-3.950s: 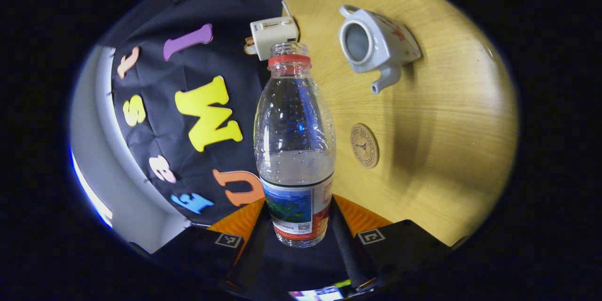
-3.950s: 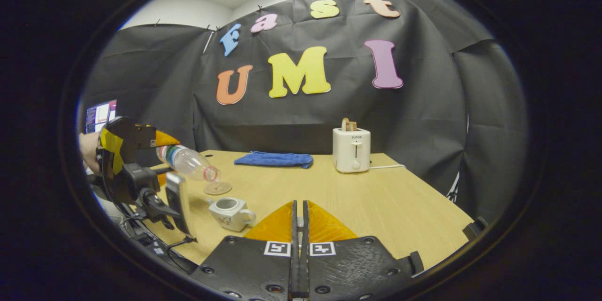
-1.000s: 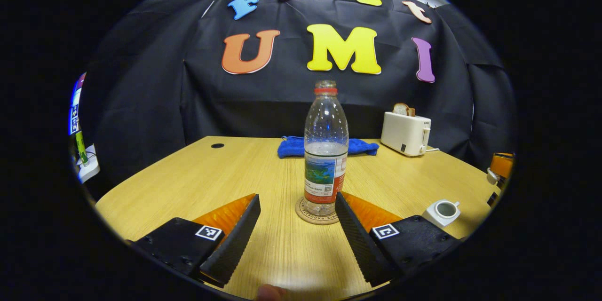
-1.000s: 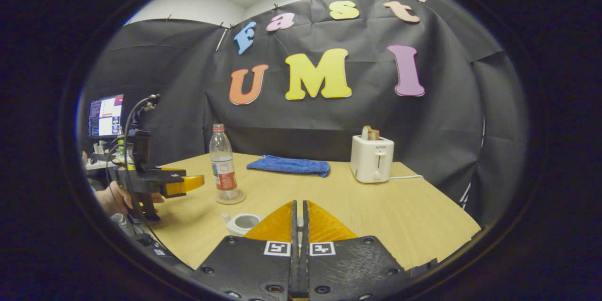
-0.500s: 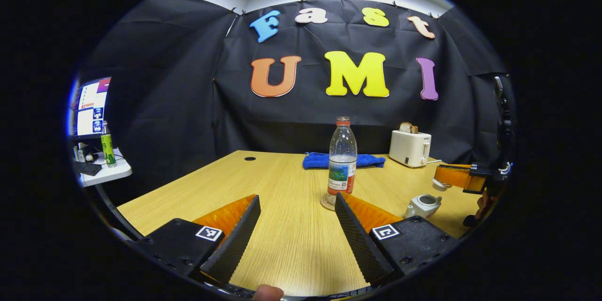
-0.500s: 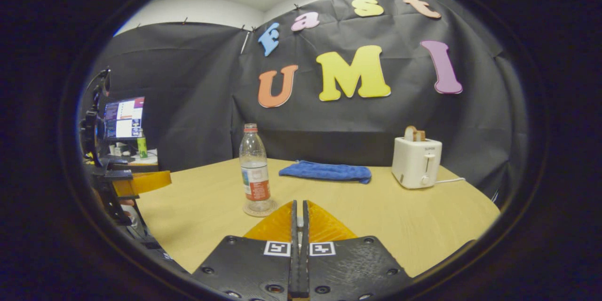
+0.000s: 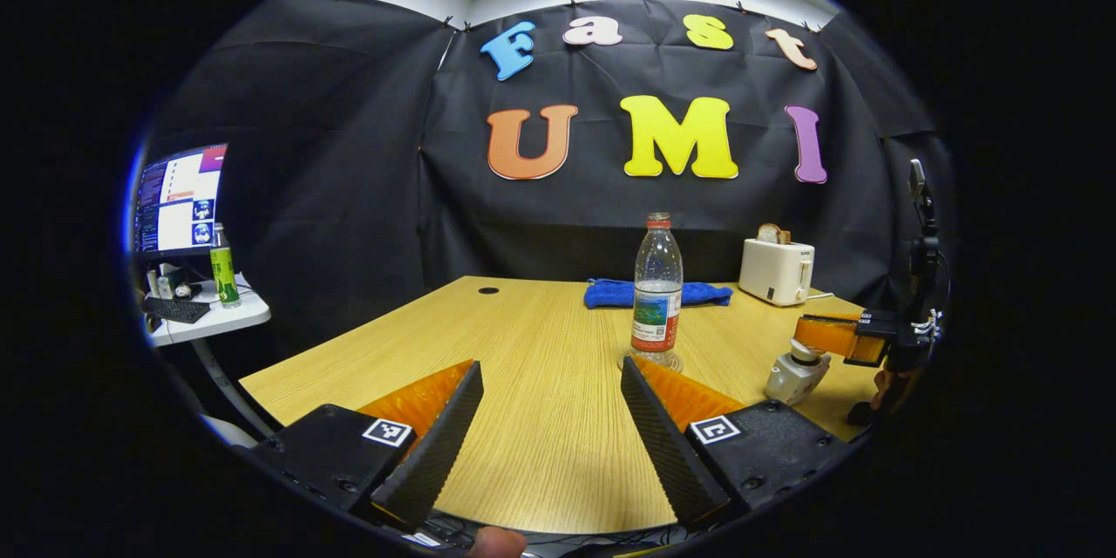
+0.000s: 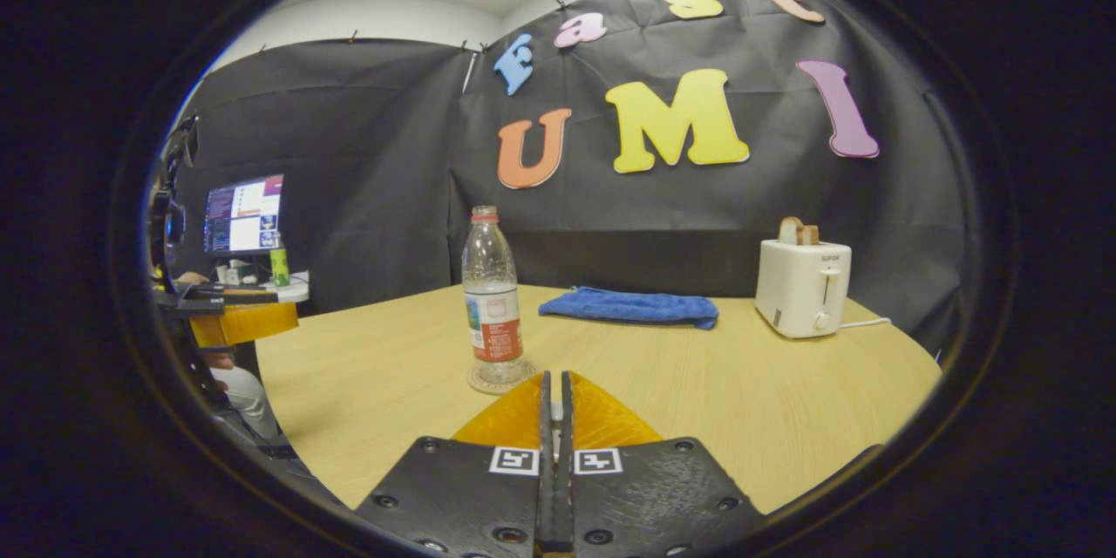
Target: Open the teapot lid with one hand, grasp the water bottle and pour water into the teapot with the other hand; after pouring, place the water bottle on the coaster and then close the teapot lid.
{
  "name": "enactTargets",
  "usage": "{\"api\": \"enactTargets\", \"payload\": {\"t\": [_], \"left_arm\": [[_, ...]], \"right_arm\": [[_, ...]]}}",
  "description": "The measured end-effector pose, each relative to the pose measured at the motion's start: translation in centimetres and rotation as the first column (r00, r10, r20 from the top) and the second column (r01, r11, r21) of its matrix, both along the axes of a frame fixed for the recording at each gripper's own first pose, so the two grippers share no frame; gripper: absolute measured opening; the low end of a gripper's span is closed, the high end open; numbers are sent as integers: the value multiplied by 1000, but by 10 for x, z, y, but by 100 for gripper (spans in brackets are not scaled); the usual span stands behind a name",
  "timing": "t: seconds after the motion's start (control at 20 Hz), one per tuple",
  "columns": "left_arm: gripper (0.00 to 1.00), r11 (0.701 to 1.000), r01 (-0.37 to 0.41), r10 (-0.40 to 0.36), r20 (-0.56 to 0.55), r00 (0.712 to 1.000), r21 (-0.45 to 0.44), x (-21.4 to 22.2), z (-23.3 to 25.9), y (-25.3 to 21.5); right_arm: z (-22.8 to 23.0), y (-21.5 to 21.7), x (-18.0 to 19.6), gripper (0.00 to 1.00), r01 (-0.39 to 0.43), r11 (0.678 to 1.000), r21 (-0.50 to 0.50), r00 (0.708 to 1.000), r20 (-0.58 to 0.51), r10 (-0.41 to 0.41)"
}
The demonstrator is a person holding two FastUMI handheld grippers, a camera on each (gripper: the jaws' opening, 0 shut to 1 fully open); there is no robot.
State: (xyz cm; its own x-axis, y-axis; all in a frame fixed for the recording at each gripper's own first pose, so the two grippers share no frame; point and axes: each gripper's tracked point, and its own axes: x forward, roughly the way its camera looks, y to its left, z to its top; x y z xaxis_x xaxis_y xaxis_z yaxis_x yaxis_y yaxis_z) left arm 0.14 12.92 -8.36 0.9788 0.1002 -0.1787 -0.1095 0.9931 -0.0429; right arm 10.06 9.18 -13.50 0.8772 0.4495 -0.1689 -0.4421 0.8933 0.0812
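The clear water bottle (image 7: 656,292) (image 8: 493,305), cap off, stands upright on the round coaster (image 7: 649,360) (image 8: 500,379) mid-table. My left gripper (image 7: 551,364) is open and empty, drawn back from the bottle; it also shows at the left edge of the right gripper view (image 8: 244,321). The white teapot (image 7: 792,377) sits on the table's right side. My right gripper (image 7: 798,333) (image 8: 555,377) is right over it, fingers shut on the knob of the teapot lid (image 7: 800,352). The lid sits on or just above the pot's mouth. In the right gripper view the pot is hidden under the fingers.
A blue cloth (image 7: 610,294) (image 8: 629,307) lies at the back of the wooden table (image 7: 523,418). A white toaster (image 7: 776,272) (image 8: 802,288) with bread stands back right. A side table (image 7: 209,318) with a monitor (image 7: 179,200) is off to the left.
Since the pour, the left gripper stood the bottle on the coaster, let go and pulled back. The right gripper has swung over the teapot and lowered the lid to it.
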Motion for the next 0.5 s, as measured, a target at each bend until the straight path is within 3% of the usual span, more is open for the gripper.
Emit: {"api": "enactTargets", "payload": {"t": [0.5], "left_arm": [[99,1000,20,-20,13,1000,14,2,4,-12]], "right_arm": [[-13,-1,-7,0,0,1000,-23,1000,24,0]]}}
